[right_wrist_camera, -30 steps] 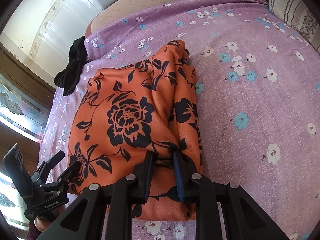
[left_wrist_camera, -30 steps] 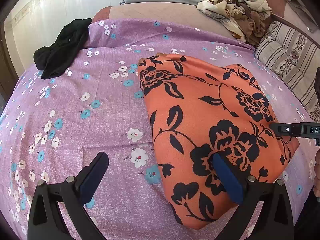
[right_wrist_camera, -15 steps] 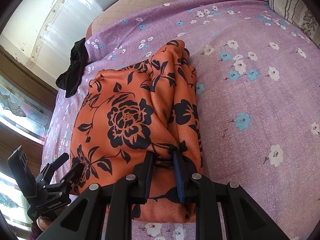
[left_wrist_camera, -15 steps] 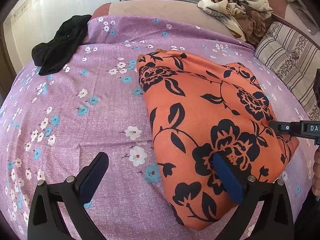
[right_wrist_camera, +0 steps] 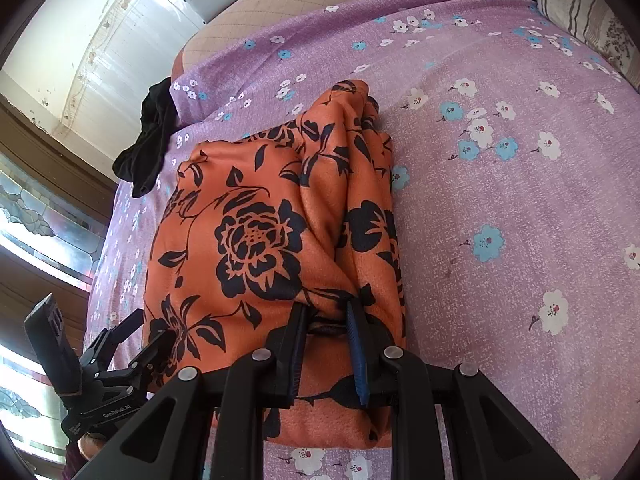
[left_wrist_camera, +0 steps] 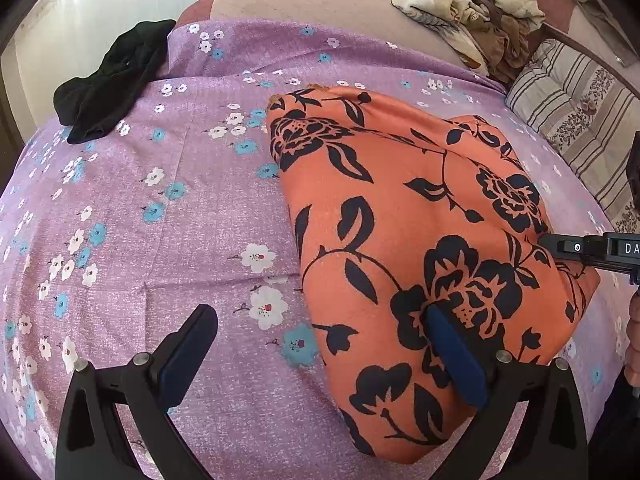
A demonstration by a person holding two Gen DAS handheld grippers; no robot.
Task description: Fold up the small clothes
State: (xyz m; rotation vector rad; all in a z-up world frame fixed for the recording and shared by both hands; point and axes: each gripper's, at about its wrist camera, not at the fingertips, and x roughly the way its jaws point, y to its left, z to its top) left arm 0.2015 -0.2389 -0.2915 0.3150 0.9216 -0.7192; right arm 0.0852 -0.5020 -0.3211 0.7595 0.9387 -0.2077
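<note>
Overhead — purple floral bedsheet (left_wrist_camera: 168, 368), striped pillow (left_wrist_camera: 576, 120) far-right.

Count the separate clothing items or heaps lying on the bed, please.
3: orange black-flowered folded cloth in the middle, black crumpled garment at the far left edge, cream-and-brown patterned heap far right. The heap may hide more.

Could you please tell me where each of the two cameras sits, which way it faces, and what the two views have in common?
Left wrist: sits on the left gripper, looking down and forward over the purple floral bedsheet; its jaws stand wide open, one finger over the orange floral garment.
Right wrist: sits on the right gripper, looking down along the garment, its jaws pinching a bunched fold of it.
Shared: garment, bedsheet, black garment, striped pillow; each view also catches the other gripper at its edge.
</note>
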